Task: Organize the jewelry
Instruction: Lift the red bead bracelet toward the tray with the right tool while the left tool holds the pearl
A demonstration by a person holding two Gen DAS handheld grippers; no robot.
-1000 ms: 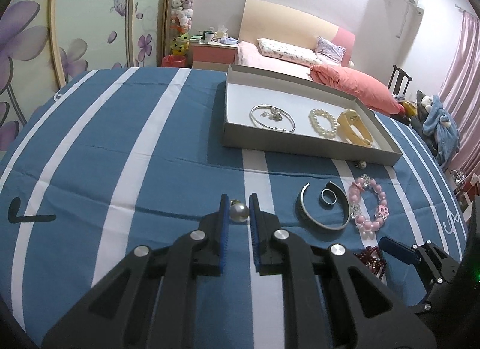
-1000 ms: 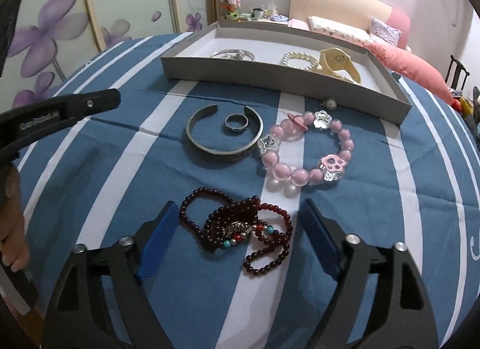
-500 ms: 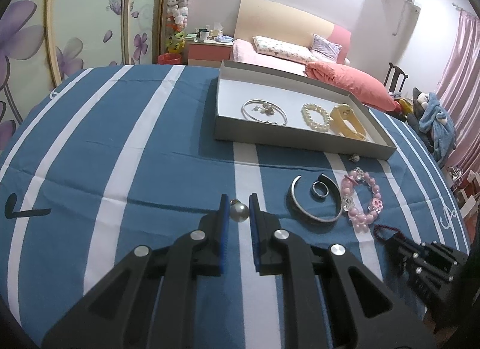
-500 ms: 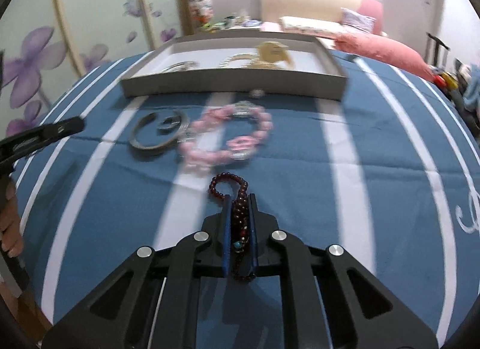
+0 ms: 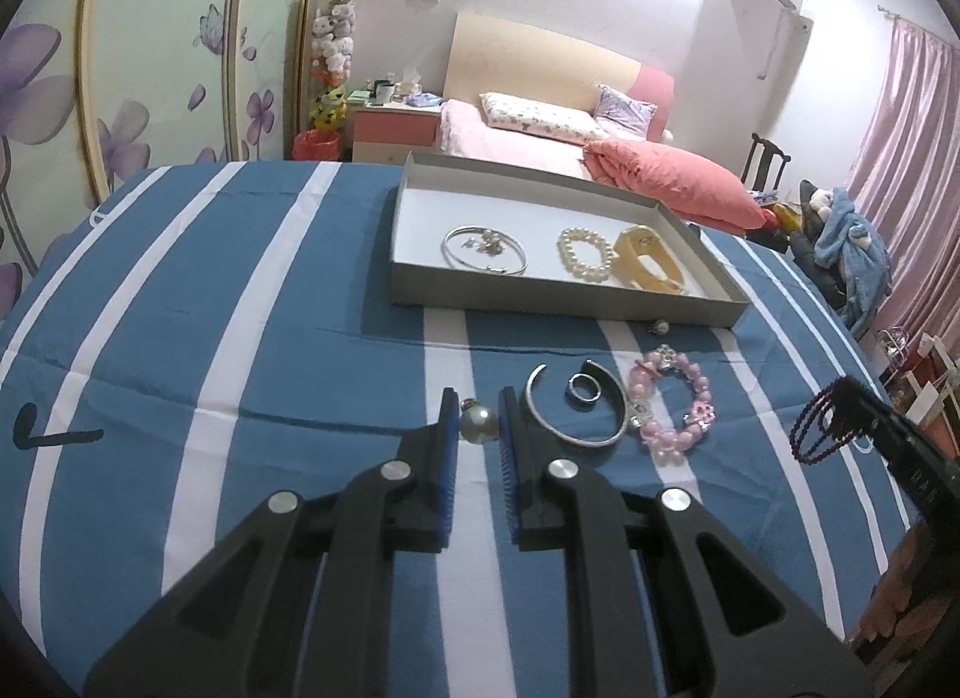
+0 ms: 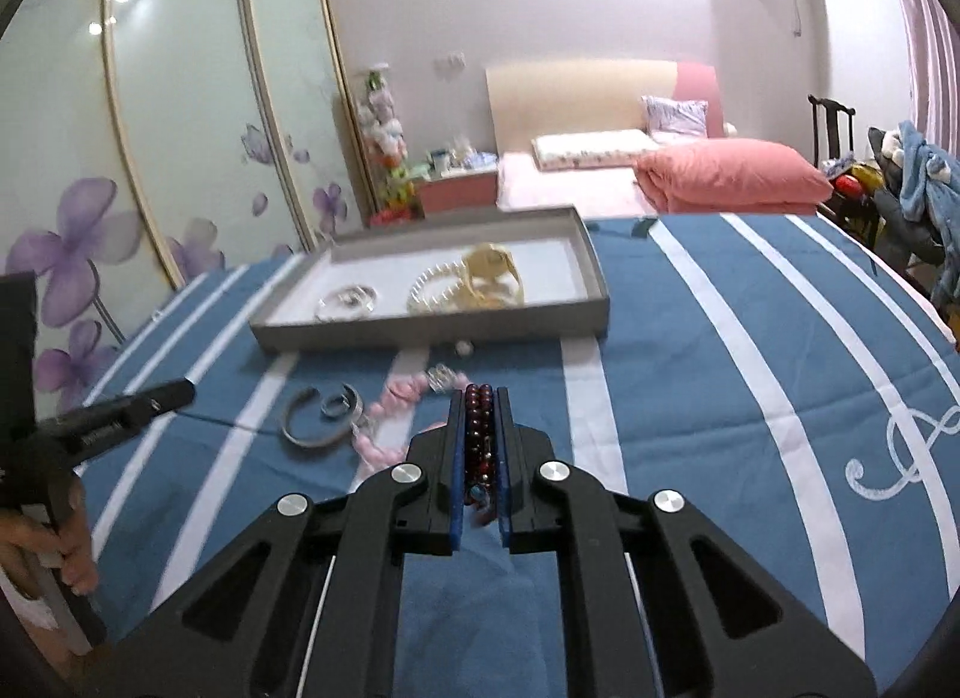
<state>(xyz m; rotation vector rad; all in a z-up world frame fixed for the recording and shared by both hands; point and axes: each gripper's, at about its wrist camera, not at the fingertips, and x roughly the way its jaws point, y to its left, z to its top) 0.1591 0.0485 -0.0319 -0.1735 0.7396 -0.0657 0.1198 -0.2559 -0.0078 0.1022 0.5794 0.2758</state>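
My left gripper [image 5: 477,419] is clamped on one pearl earring [image 5: 478,424], lower centre. My right gripper [image 6: 479,416] is clamped on one dark red bead bracelet [image 6: 478,434]. The grey tray [image 5: 540,305], upper centre, contains three pieces. Three more lie on the striped cloth [image 5: 270,338].

Bedroom. Far side: bed [image 5: 528,140] with cream headboard [image 5: 540,56], coral duvet [image 5: 672,182]. Wardrobe doors [image 5: 120,68] with purple flowers, left. Pink nightstand [image 5: 393,128] beside bed. Pink curtain [image 5: 912,170], dark chair [image 5: 765,161], right. White walls, soft light.
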